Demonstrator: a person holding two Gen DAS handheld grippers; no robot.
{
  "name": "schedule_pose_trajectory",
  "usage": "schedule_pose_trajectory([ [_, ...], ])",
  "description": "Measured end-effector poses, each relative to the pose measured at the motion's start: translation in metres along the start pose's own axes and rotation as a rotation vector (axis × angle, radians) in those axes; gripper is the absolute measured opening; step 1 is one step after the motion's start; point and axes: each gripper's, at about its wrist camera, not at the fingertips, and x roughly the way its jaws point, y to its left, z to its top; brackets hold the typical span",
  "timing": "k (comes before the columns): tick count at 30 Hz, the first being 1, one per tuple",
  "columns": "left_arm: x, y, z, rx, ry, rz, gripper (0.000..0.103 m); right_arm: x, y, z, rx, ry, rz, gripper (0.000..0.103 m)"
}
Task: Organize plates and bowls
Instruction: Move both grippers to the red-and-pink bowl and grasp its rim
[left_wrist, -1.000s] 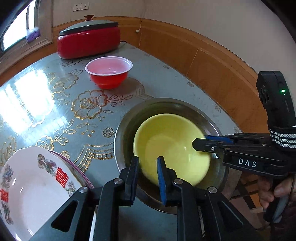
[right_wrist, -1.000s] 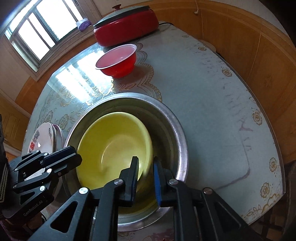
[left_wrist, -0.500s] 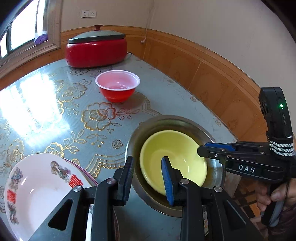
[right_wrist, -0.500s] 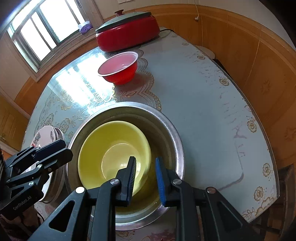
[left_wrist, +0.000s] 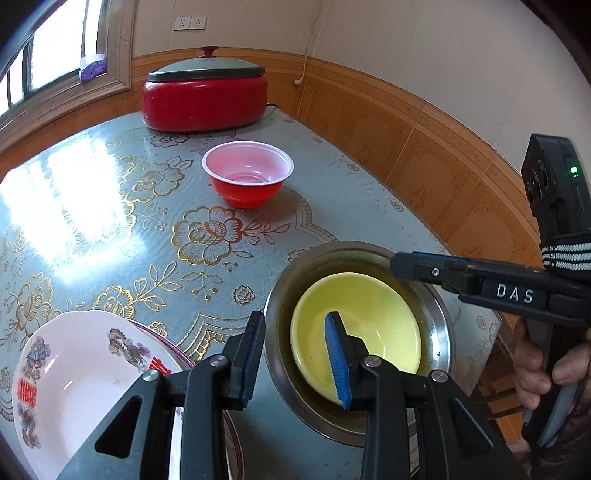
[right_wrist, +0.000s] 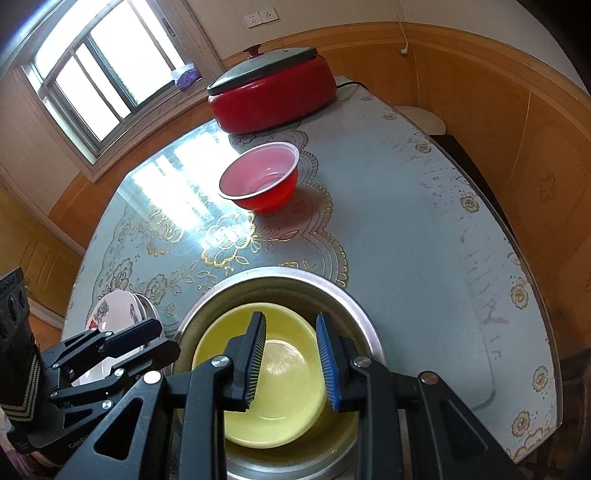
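Note:
A yellow bowl (left_wrist: 373, 328) sits inside a steel basin (left_wrist: 441, 321) at the table's near edge; they also show in the right wrist view, bowl (right_wrist: 291, 373) in basin (right_wrist: 354, 306). A red plastic bowl (left_wrist: 247, 177) (right_wrist: 264, 182) stands farther back. White patterned plates (left_wrist: 74, 369) (right_wrist: 110, 310) are stacked at the near left. My left gripper (left_wrist: 295, 354) is open and empty above the basin's left rim. My right gripper (right_wrist: 290, 360) is open and empty above the yellow bowl.
A red electric cooker (left_wrist: 205, 98) (right_wrist: 273, 94) with a grey lid stands at the table's far end. The table (left_wrist: 110, 206) has a blue floral cover. Wood-panelled walls close in on the right, a window on the left.
Both grippers have risen and pulled back from the yellow bowl, and their jaws have opened wider. The bowl stays in the basin.

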Motion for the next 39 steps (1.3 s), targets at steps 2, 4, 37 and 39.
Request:
schedule_pose_trajectory([
  [2,0.002,0.002,0.002,-0.007,0.0,0.003,0.035,0.004,0.001,0.006,-0.003,0.001,0.009,0.028],
  [4,0.002,0.004,0.005,-0.016,-0.003,0.01,0.035,0.008,0.0,0.013,0.0,0.005,0.018,0.028],
  [37,0.039,0.061,0.059,-0.371,0.052,0.02,0.046,0.062,-0.029,0.078,0.135,0.034,0.141,0.032],
  [39,0.043,0.06,0.067,-0.36,0.043,0.028,0.046,0.066,-0.028,0.085,0.137,0.032,0.146,0.032],
])
